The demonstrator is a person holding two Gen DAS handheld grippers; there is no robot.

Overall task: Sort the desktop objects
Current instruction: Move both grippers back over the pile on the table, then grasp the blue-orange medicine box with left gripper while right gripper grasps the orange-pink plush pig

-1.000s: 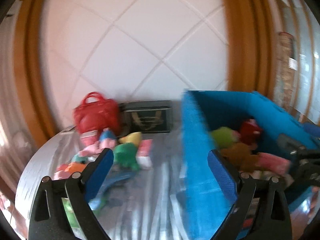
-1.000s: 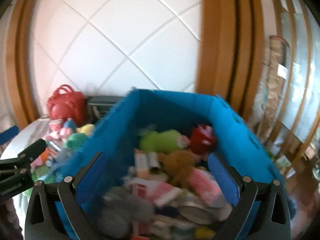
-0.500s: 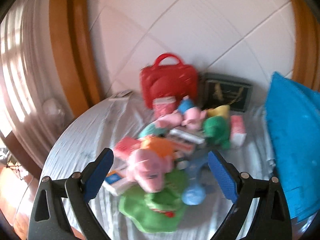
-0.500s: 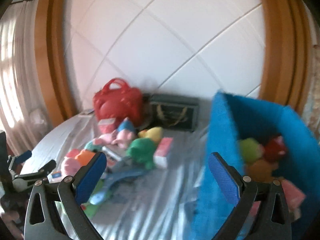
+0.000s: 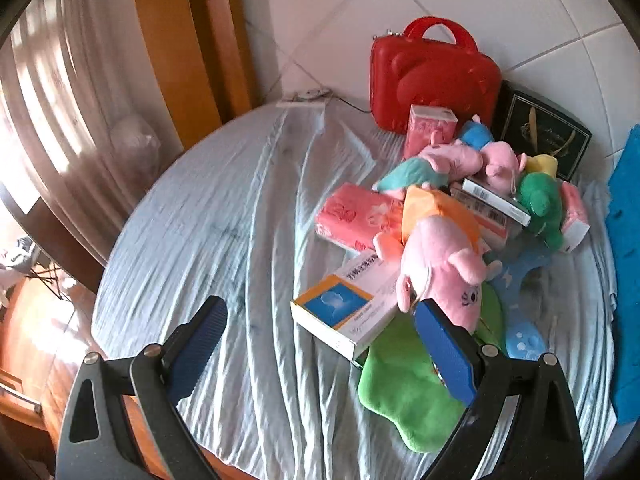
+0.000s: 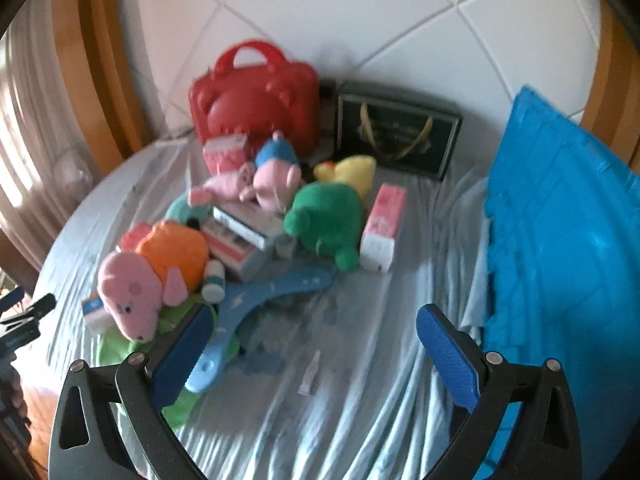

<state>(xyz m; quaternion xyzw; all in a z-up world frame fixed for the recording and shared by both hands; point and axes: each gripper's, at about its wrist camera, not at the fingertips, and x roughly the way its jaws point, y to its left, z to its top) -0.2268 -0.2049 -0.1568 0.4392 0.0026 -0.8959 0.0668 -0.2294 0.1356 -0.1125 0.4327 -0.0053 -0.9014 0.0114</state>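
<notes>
Clutter sits piled toward the far right of the round worktop (image 5: 224, 216), which is covered with a wrinkled pale blue cloth. We see a pink pig plush (image 5: 444, 268) with an orange body at the near edge of the pile, lying on a green plush (image 5: 404, 400). Just beside its snout lies a white medicine box (image 5: 344, 312) with a blue and orange panel. A pink tissue pack (image 5: 356, 216) lies behind that box. A blue star-print hanger (image 6: 256, 300) rests flat on the cloth in front of the pile. A dark green plush (image 6: 324, 220) sits mid-pile, a yellow duck (image 6: 348, 170) just behind it, and a pink-white carton (image 6: 382, 228) lies along its right side. A small white bottle (image 6: 214, 280) is tucked beside the orange body. Two smaller pink pigs (image 5: 476, 160) lie on top, farther back.

At the rear, against the tiled wall, stand a red carry case (image 5: 434, 80) and a dark gift box (image 6: 396, 136). A blue bin (image 6: 560, 240) stands at the right edge of the worktop.

Left hand-held gripper (image 5: 320, 336) hovers released over the near cloth, its right pad in front of the pig plush; we cannot tell whether it touches. Right hand-held gripper (image 6: 316, 344) is also spread wide, holding nothing, above bare cloth between the hanger and the bin.
</notes>
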